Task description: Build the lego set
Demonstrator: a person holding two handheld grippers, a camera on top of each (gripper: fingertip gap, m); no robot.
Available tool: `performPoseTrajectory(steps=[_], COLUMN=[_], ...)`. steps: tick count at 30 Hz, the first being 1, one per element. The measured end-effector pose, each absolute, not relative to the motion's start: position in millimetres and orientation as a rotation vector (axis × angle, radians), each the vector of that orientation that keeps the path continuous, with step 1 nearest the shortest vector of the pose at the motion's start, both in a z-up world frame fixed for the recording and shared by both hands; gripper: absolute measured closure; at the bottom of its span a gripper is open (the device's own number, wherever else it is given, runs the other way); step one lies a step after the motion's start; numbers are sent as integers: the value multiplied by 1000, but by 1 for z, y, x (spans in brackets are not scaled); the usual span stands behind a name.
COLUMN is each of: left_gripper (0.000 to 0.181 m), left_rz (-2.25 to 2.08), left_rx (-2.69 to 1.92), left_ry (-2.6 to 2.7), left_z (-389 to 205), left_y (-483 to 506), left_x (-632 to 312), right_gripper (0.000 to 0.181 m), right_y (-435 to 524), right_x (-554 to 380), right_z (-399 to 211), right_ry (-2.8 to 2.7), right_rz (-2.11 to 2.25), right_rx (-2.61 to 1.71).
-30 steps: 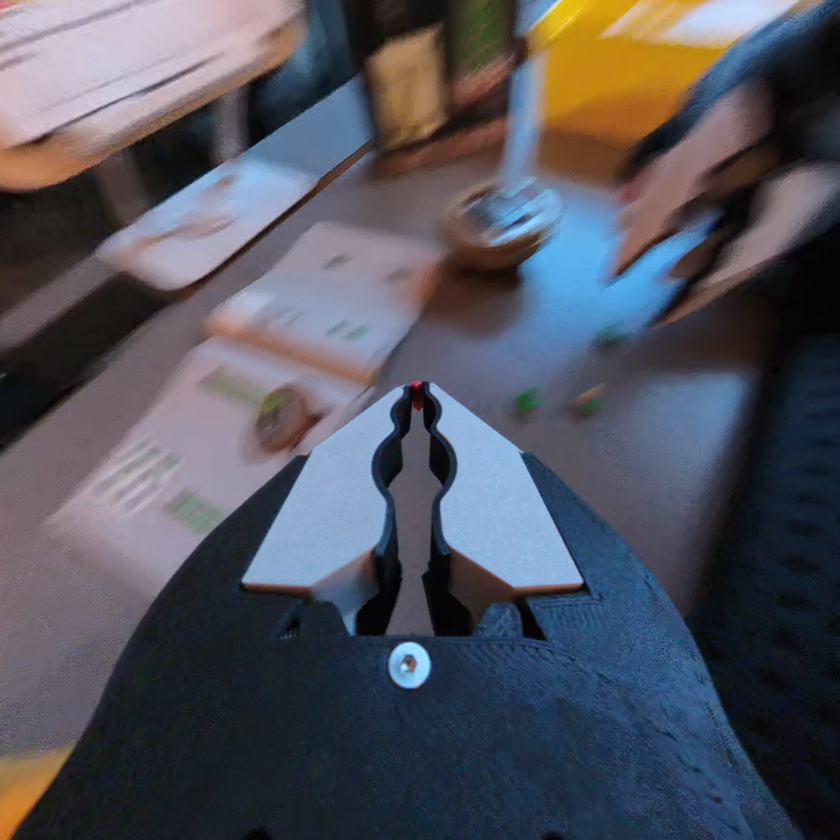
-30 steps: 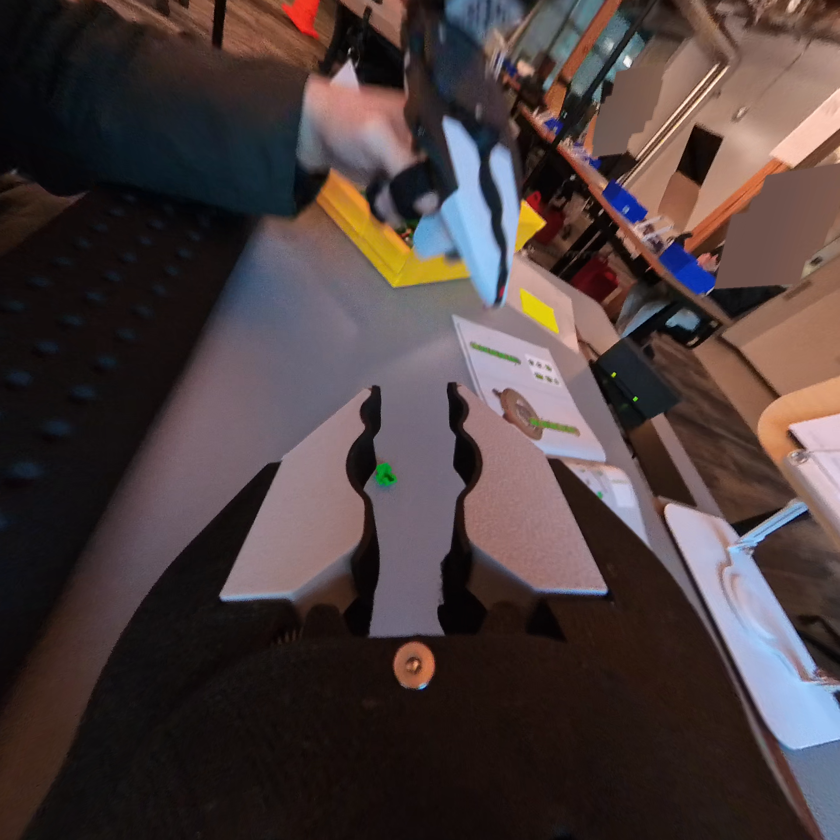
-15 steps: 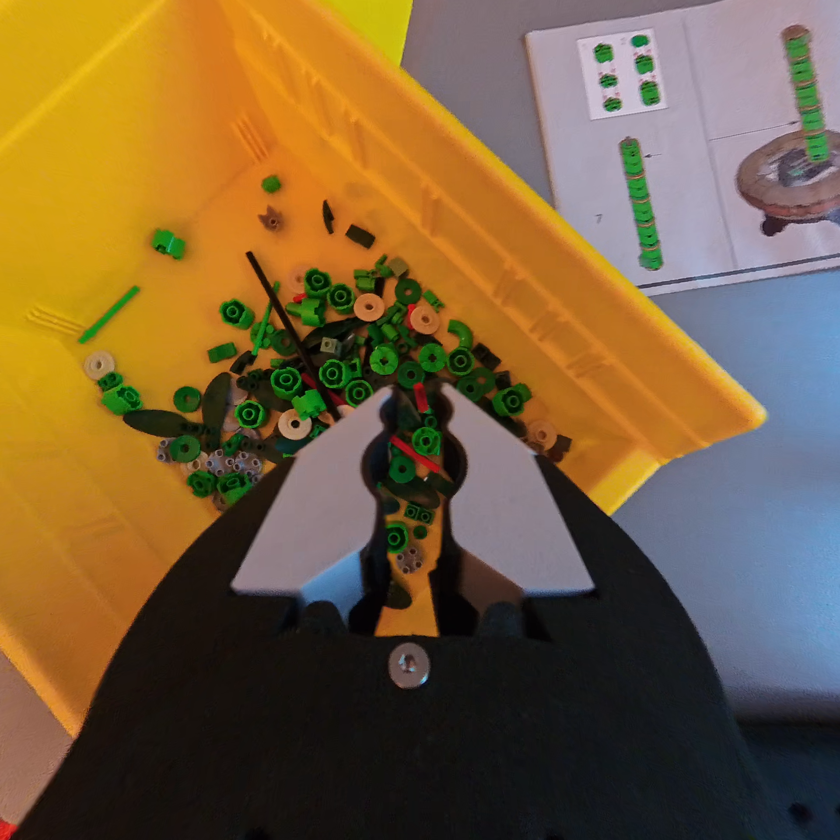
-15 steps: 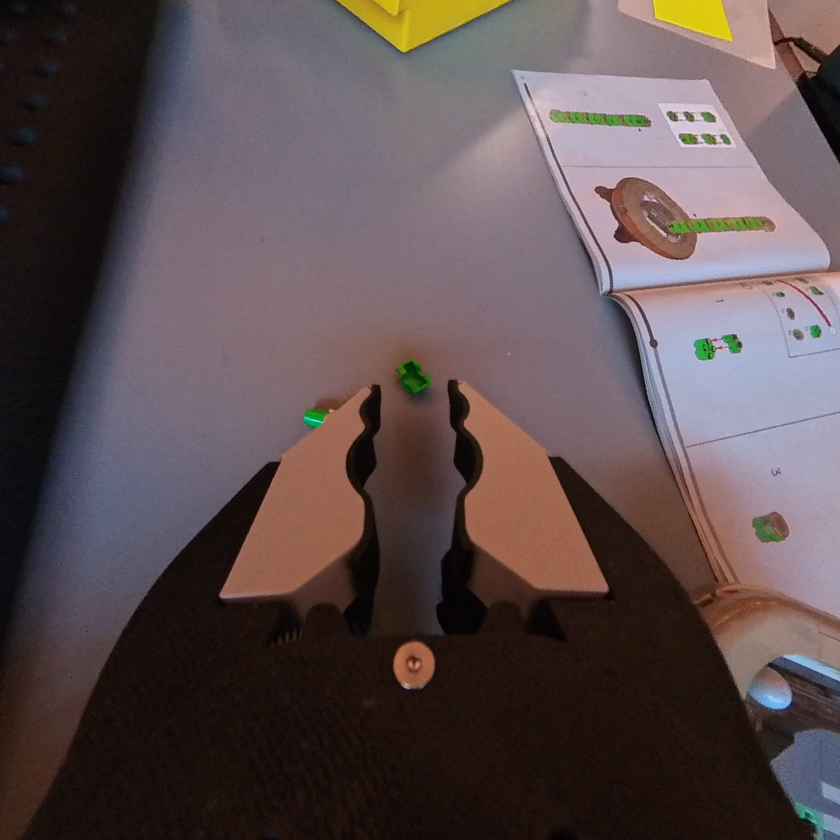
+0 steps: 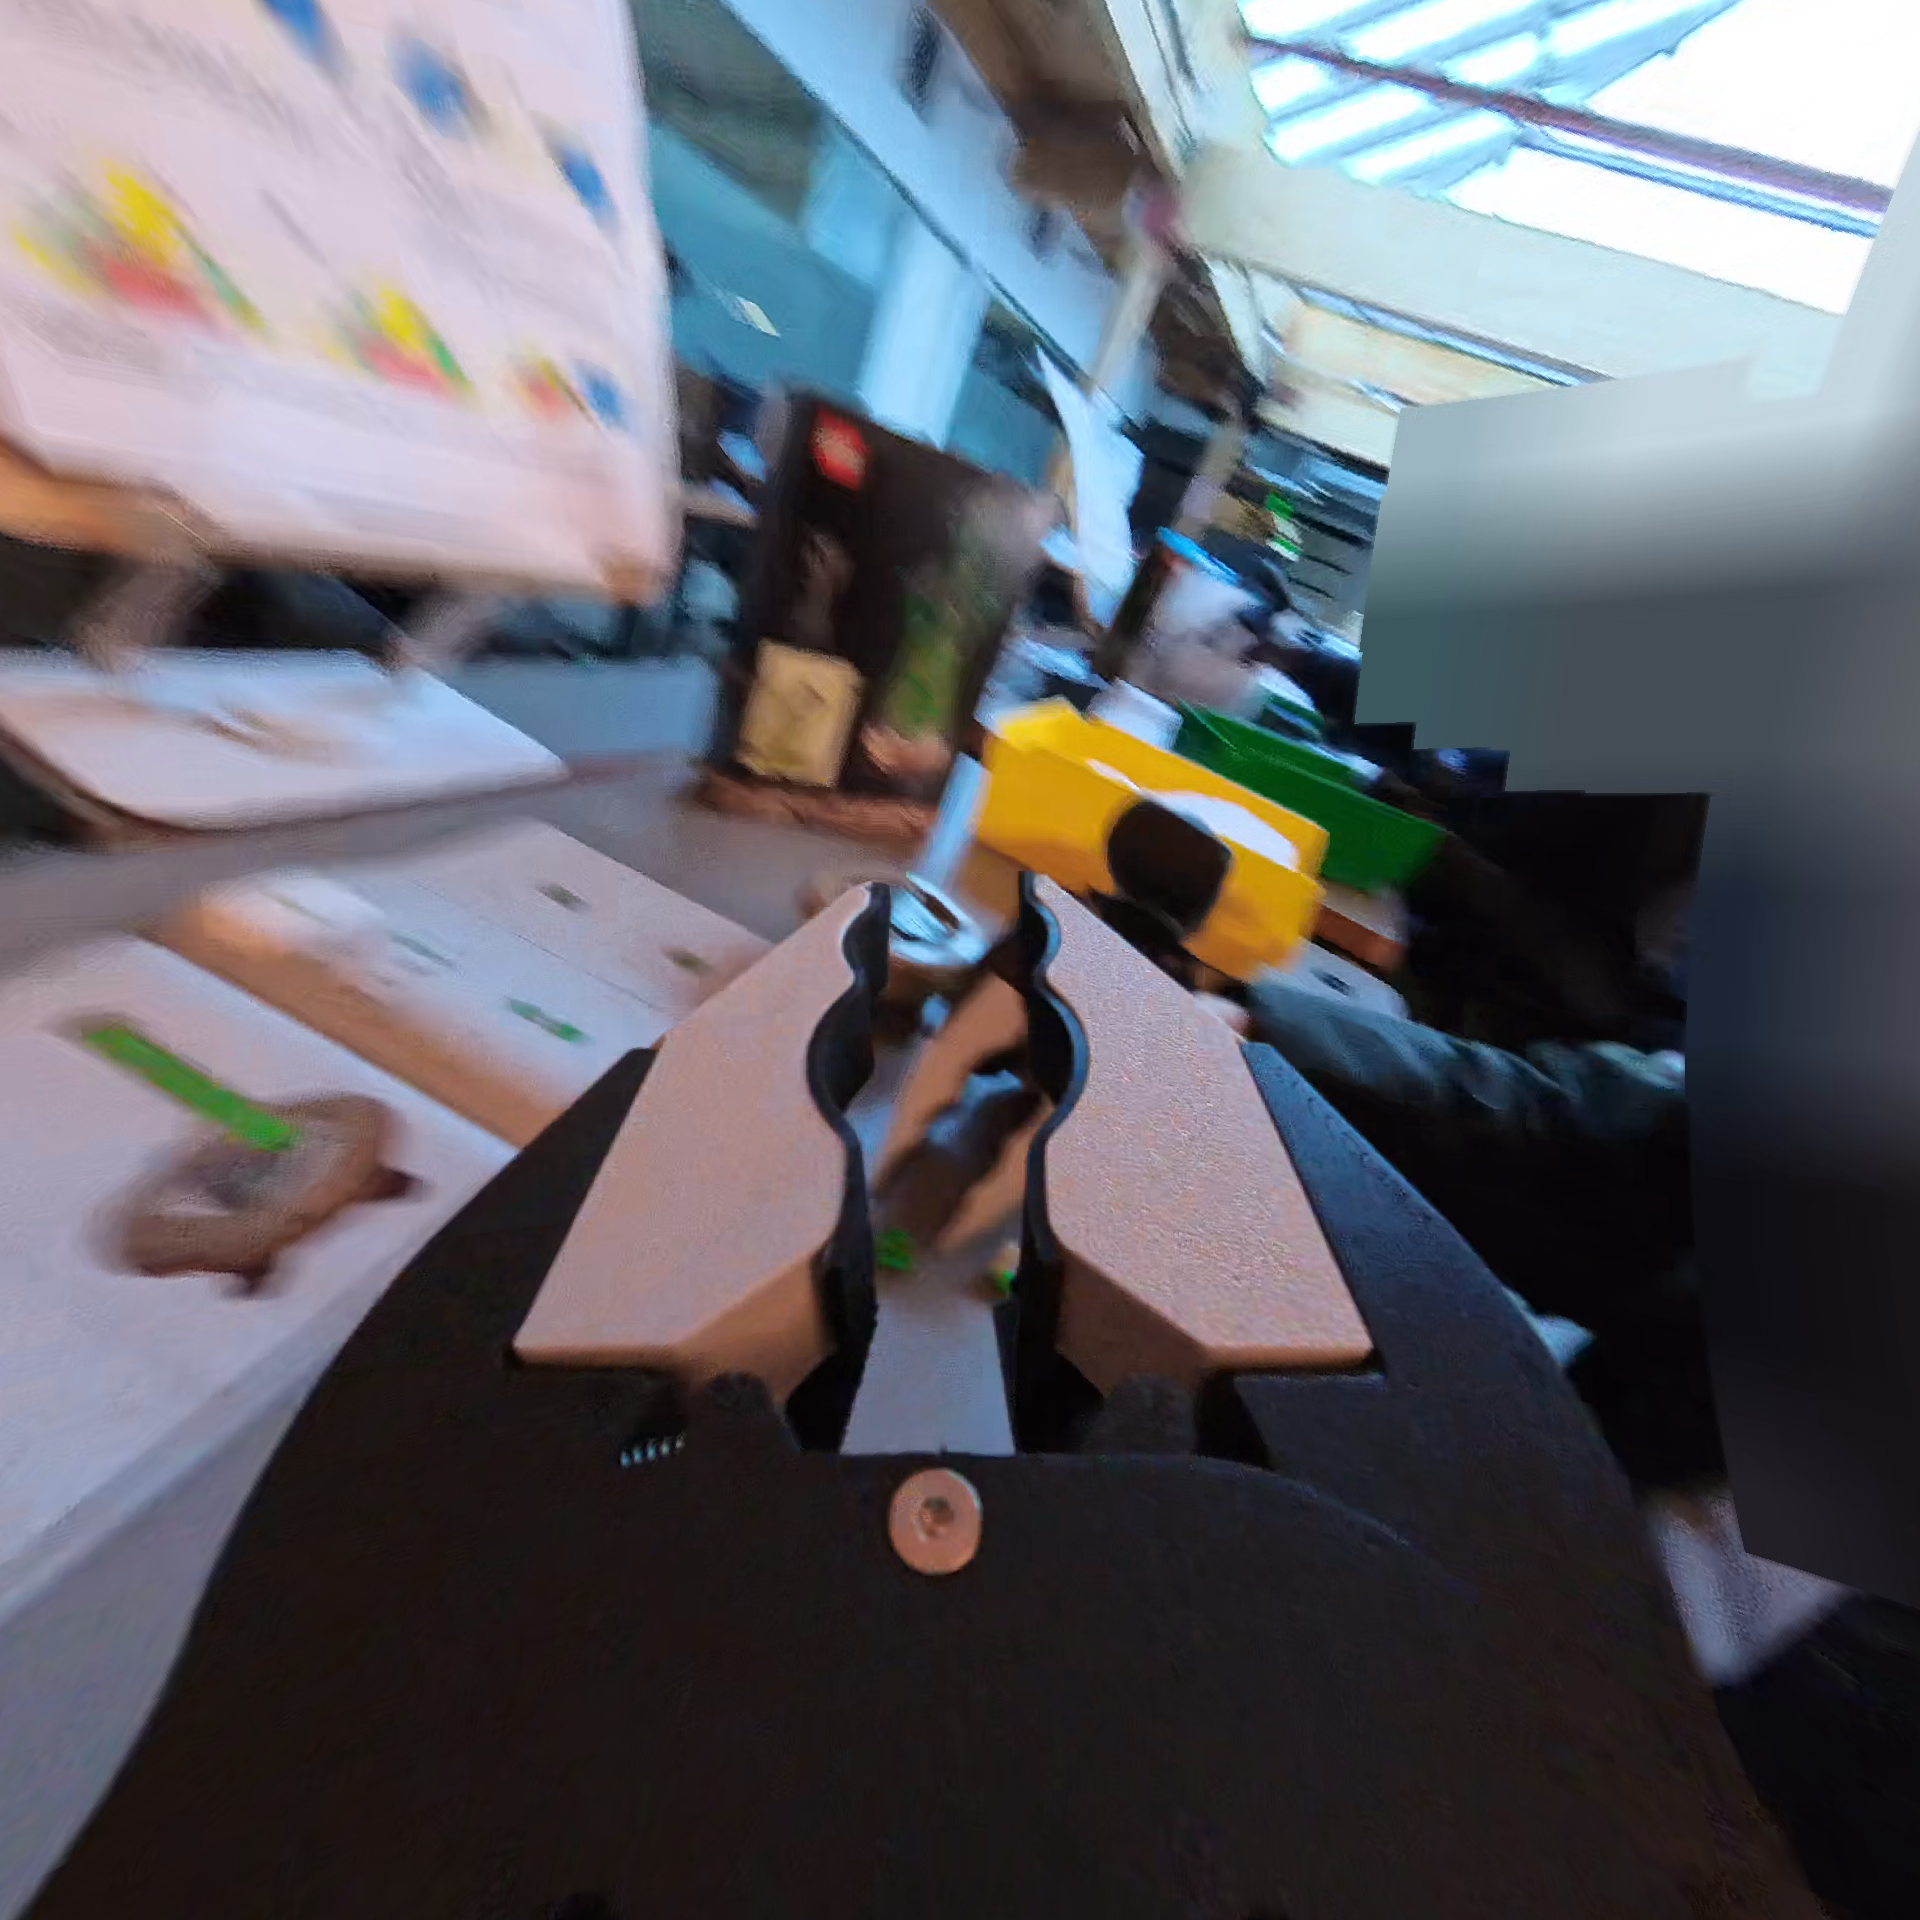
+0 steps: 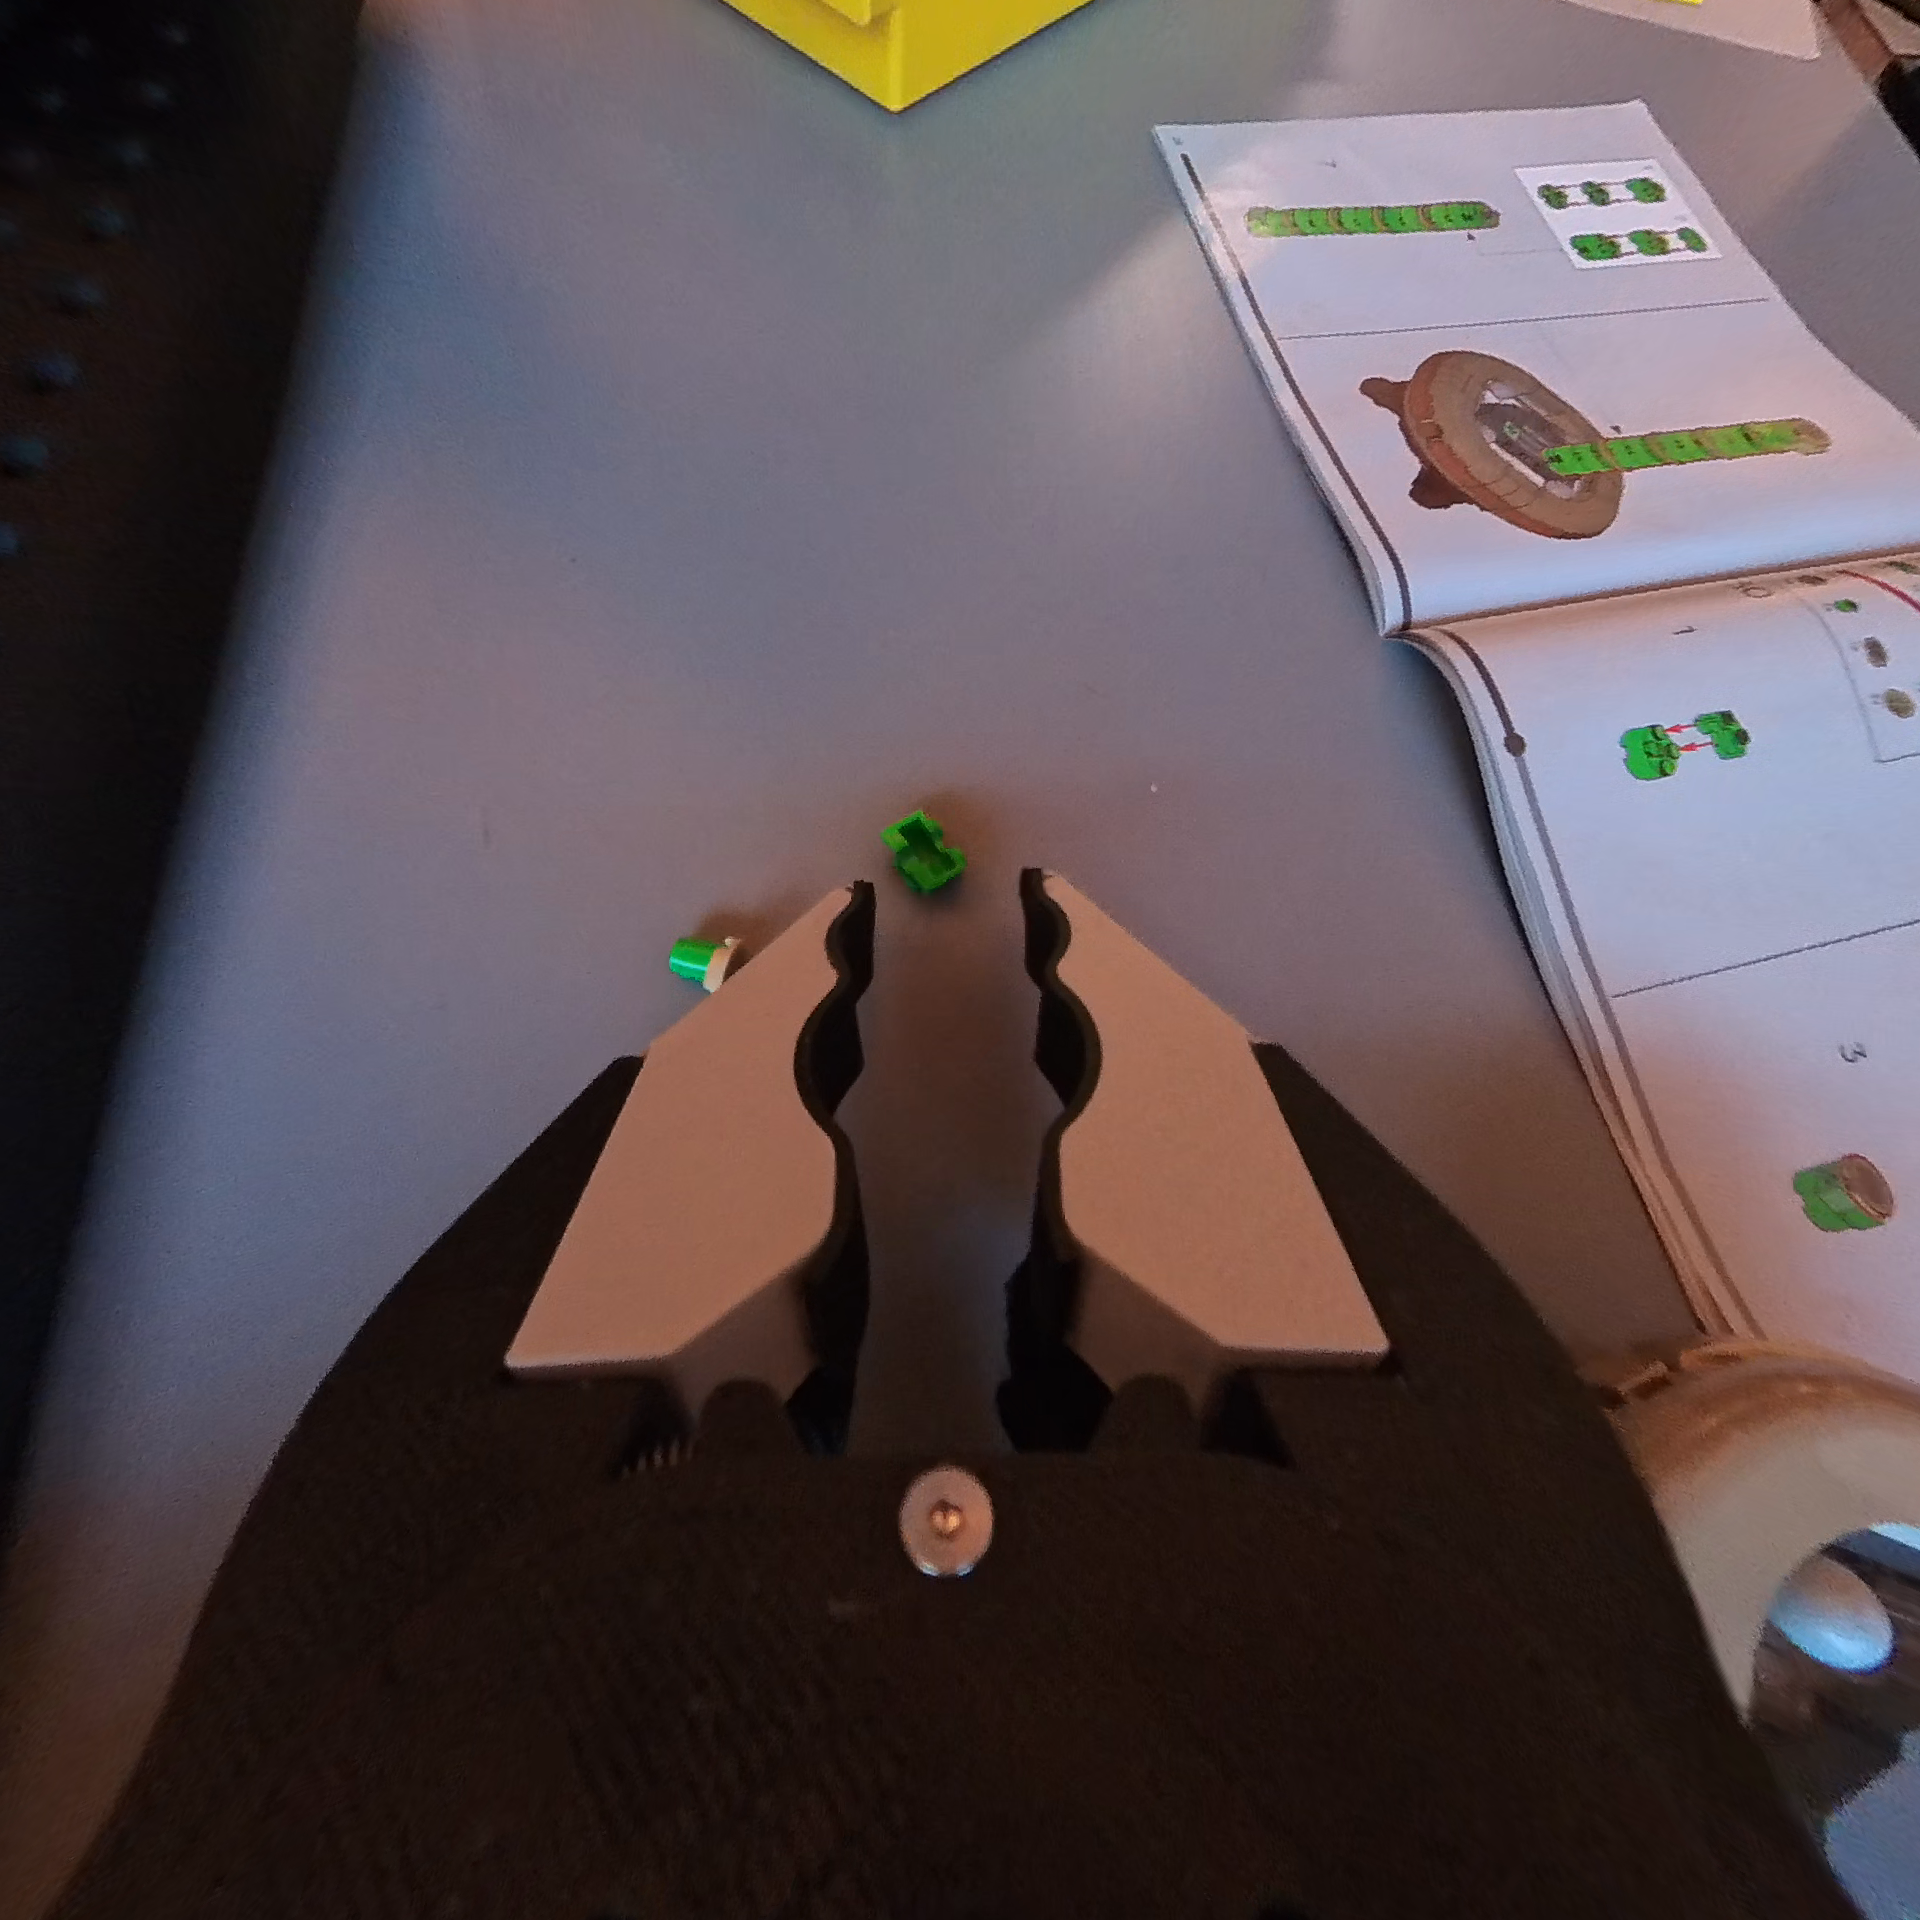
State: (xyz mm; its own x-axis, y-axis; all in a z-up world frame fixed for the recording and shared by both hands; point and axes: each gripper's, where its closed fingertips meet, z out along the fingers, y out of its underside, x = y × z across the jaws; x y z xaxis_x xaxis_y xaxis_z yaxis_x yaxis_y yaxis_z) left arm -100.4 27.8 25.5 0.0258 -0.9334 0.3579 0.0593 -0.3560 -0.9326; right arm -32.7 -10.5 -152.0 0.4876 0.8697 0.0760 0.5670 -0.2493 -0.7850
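Observation:
In the right wrist view my right gripper point(image 6: 948, 883) is open and empty, low over the grey table point(image 6: 727, 468). A small green brick point(image 6: 923, 852) lies just beyond its fingertips. A green round piece with a tan end point(image 6: 701, 961) lies beside the left finger. In the blurred left wrist view my left gripper point(image 5: 954, 891) is open and empty, low over the table. It faces the right gripper, one of whose fingers point(image 5: 951, 1049) shows in the gap. The two green pieces point(image 5: 894, 1247) lie below that finger.
An open instruction booklet point(image 6: 1558, 416) lies right of the right gripper and shows in the left wrist view point(image 5: 312, 1039). A yellow bin point(image 6: 914, 42) stands ahead. A round tan object point(image 6: 1766, 1507) sits at lower right. A dark studded mat point(image 6: 104, 416) lies left. A green bin point(image 5: 1309, 800) stands behind the yellow one. One gripper's finger ends stand about 20 centimeters off the other's.
The left gripper was shut on a small red piece, then hung partly open over the yellow bin, and now sits low over the table, open. The right gripper tipped down to the green brick.

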Motion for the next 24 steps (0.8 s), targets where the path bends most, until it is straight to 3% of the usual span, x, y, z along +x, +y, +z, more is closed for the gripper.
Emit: performPoseTrajectory(steps=[4,10,16,24], left_gripper=[159,160,160,161], left_rz=[-1711,-1572,-1272,-1212], left_rx=[-1616,-1735,-1772,-1807], left_ry=[1079,1315,1476,1517], left_z=[-25,-74,-106,-115], left_y=[4,-6,2,2], left_x=[-61,-40,-45,-48], right_gripper=[162,181,181,159], right_y=[-9,-18,-26,-24], right_x=[-34,-41,-47,-53], right_z=[-158,-158,-160,-155], right_ry=[-1190,-1238,-1275,-1132], right_rz=[493,555,571,701], right_rx=[-1974,-1969,-1970,-2048])
